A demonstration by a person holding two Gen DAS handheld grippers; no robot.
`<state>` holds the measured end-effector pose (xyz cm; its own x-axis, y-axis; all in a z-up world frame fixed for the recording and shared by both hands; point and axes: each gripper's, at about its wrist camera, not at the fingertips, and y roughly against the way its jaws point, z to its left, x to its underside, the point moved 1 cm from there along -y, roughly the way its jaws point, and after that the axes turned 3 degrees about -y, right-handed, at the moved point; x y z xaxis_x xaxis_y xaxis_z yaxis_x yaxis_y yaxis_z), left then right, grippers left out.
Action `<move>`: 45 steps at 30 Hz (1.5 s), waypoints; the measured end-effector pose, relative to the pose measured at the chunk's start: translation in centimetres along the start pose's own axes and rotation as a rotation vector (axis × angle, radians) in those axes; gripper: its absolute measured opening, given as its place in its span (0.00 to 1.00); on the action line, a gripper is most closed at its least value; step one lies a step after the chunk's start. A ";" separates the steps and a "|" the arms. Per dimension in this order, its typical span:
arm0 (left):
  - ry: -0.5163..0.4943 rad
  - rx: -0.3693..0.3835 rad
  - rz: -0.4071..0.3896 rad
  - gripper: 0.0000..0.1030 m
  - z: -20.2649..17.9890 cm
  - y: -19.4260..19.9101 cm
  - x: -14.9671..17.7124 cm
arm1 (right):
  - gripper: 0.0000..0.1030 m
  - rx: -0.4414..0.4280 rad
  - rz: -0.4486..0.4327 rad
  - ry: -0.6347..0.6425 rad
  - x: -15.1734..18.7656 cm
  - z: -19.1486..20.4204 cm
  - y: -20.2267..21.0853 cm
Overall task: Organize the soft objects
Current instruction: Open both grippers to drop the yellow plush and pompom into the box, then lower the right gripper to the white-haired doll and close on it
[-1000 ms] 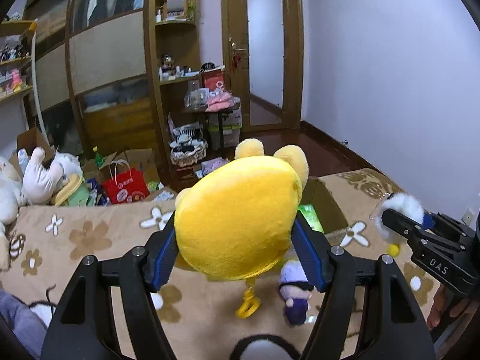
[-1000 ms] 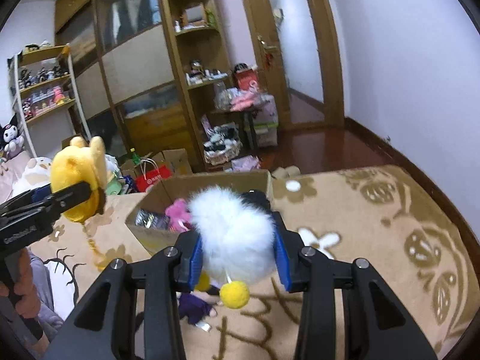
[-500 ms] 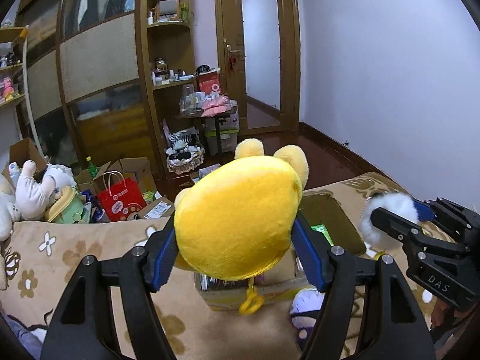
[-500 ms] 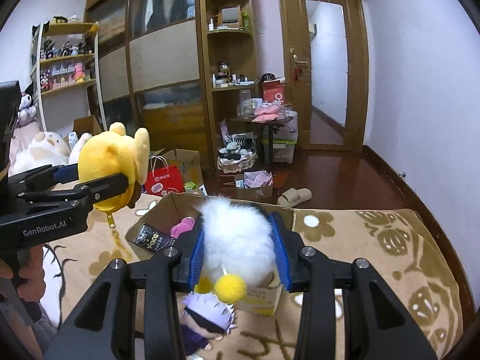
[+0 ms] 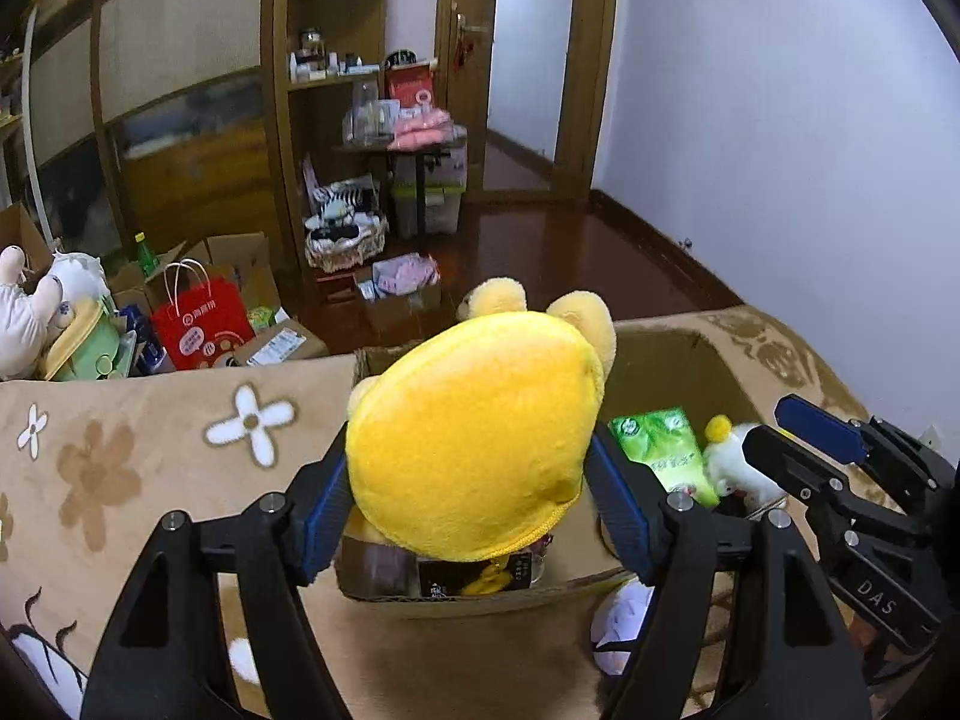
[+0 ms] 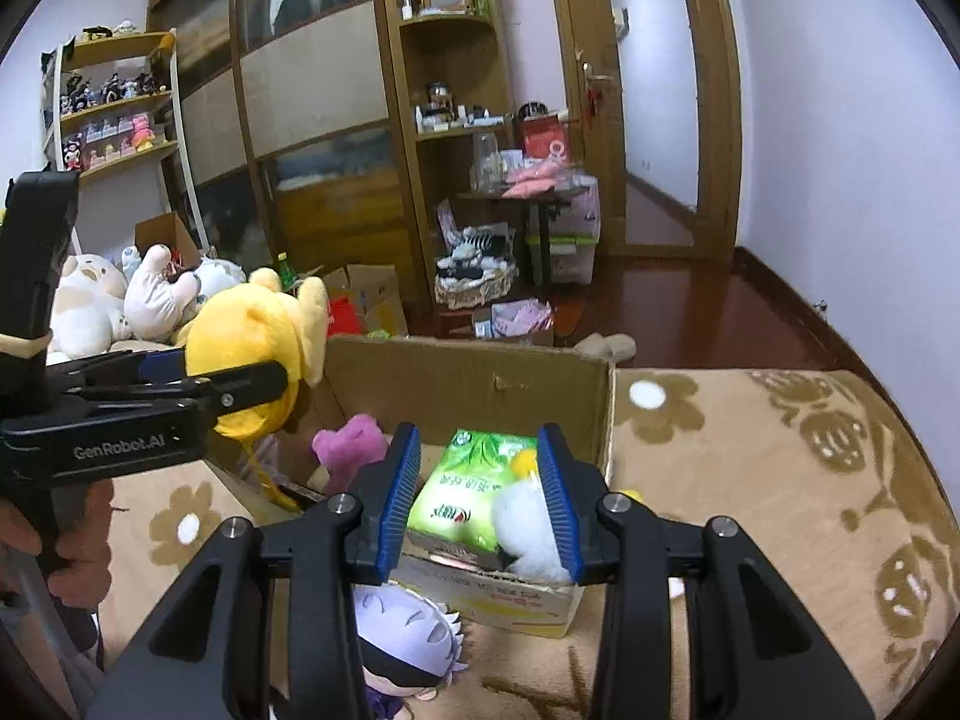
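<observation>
My left gripper [image 5: 474, 492] is shut on a yellow plush bear [image 5: 480, 426] and holds it over the left end of an open cardboard box [image 6: 480, 378]; the bear also shows in the right wrist view [image 6: 252, 330]. My right gripper [image 6: 480, 498] is open above the box's right end. A white fluffy toy with a yellow pom-pom [image 6: 531, 516] lies in the box by the right finger, loose, also seen in the left wrist view [image 5: 729, 462]. A green tissue pack [image 6: 468, 492] and a pink plush [image 6: 351, 444] lie in the box.
A purple-haired doll [image 6: 408, 636] lies on the brown flower-patterned blanket [image 6: 750, 480] in front of the box. Several plush toys [image 6: 120, 300] are piled at far left. A red bag [image 5: 204, 324], cartons and shelves stand on the floor beyond.
Both grippers moved forward over the box. My right gripper opened and the white fluffy toy dropped into the box. The left gripper still holds the yellow bear.
</observation>
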<state>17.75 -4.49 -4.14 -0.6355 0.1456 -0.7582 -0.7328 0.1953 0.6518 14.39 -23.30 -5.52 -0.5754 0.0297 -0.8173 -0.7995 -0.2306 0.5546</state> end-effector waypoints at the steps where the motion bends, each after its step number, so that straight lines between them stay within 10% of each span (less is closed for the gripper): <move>1: -0.008 -0.005 0.008 0.73 -0.1 -0.3 0.1 | 0.41 0.000 0.008 -0.005 0.2 -0.1 -0.2; 9: 0.000 -0.010 0.042 0.86 0.2 -1.1 1.0 | 0.45 -0.002 0.031 -0.020 0.4 0.0 -0.3; 23: -0.047 -0.098 0.034 0.92 -0.2 3.1 2.7 | 0.87 0.039 0.050 -0.020 1.7 0.8 2.4; 45: -0.028 -0.129 -0.018 0.92 -0.6 12.6 5.8 | 0.98 0.023 0.108 -0.037 4.3 1.7 4.2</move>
<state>4.69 -1.81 -0.35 -0.6167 0.1702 -0.7686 -0.7700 0.0725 0.6339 8.24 -22.48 -6.47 -0.6643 0.0422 -0.7462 -0.7359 -0.2117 0.6432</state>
